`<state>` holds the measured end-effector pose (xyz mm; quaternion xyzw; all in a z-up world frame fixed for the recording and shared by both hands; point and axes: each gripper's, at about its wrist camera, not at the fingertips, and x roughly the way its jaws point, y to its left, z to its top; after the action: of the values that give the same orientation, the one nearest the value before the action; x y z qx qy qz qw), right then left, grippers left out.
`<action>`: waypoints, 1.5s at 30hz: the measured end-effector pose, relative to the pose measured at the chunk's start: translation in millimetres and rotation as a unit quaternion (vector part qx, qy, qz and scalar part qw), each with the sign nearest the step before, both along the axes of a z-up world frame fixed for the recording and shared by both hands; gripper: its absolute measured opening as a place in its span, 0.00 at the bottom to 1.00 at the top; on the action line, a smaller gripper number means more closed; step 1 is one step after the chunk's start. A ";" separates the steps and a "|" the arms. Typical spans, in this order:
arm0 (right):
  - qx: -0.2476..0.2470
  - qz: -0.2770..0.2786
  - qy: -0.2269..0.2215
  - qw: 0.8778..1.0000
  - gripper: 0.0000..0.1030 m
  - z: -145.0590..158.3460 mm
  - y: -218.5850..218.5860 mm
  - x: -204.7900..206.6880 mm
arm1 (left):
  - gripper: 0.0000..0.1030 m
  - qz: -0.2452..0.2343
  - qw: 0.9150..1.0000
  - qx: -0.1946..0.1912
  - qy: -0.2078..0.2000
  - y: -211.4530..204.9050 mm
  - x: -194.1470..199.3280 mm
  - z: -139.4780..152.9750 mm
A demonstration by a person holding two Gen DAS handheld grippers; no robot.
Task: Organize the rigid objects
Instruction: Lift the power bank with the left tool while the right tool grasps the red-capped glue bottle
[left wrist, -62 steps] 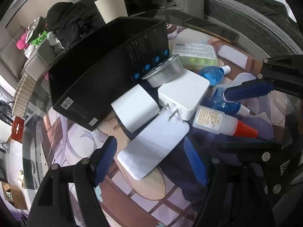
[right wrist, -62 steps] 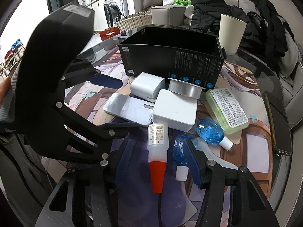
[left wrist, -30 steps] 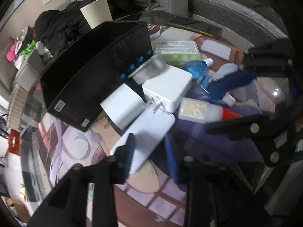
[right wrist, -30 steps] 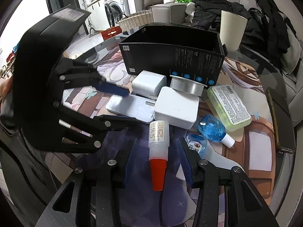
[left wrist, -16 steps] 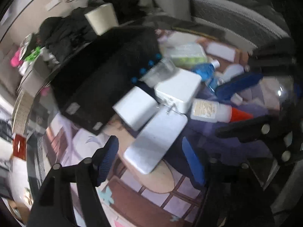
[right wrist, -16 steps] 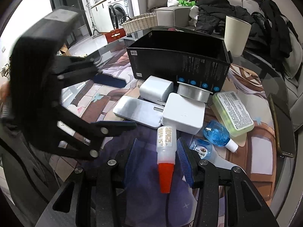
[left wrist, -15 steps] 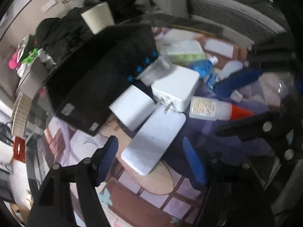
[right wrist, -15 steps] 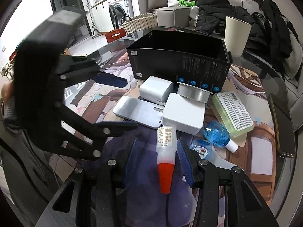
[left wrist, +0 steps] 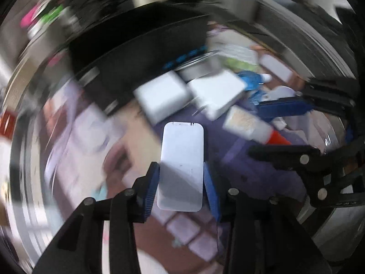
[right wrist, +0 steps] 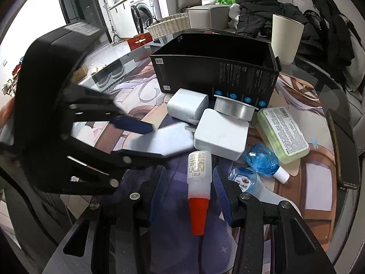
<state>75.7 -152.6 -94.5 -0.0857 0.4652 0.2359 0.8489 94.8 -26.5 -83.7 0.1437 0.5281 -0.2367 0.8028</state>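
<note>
Left wrist view: left tongs (left wrist: pixel 181 186) clamp the flat white power bank (left wrist: pixel 181 159). Right tongs (right wrist: pixel 188 190) gape around the red-capped glue bottle (right wrist: pixel 198 178), pads clear of it.

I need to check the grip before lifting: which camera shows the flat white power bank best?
The left wrist view. The power bank sits sharp and centred between the left gripper pads, though the background is blurred. The right wrist view shows it only partly, smeared and crossed by the left gripper's fingers.

No legible text (labels too blurred)
</note>
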 end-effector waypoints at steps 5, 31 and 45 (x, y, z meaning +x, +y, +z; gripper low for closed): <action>-0.019 0.004 -0.005 1.000 0.44 -4.7 6.0 0.3 | 0.39 0.048 0.999 0.002 -0.009 9.7 -13.7 -2.7; 0.045 -0.006 -0.103 0.994 0.21 46.3 1.4 -15.9 | 0.37 0.055 0.973 -0.062 -0.216 2.6 -41.2 84.5; 0.088 -0.031 -0.359 0.929 0.21 141.7 -2.3 -41.9 | 0.37 0.129 0.905 -0.156 -0.373 41.7 -30.3 163.1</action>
<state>33.9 -154.9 47.2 -0.0749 0.1094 0.2035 0.9701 64.6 15.2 79.4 0.0247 0.1603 -0.1397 0.9768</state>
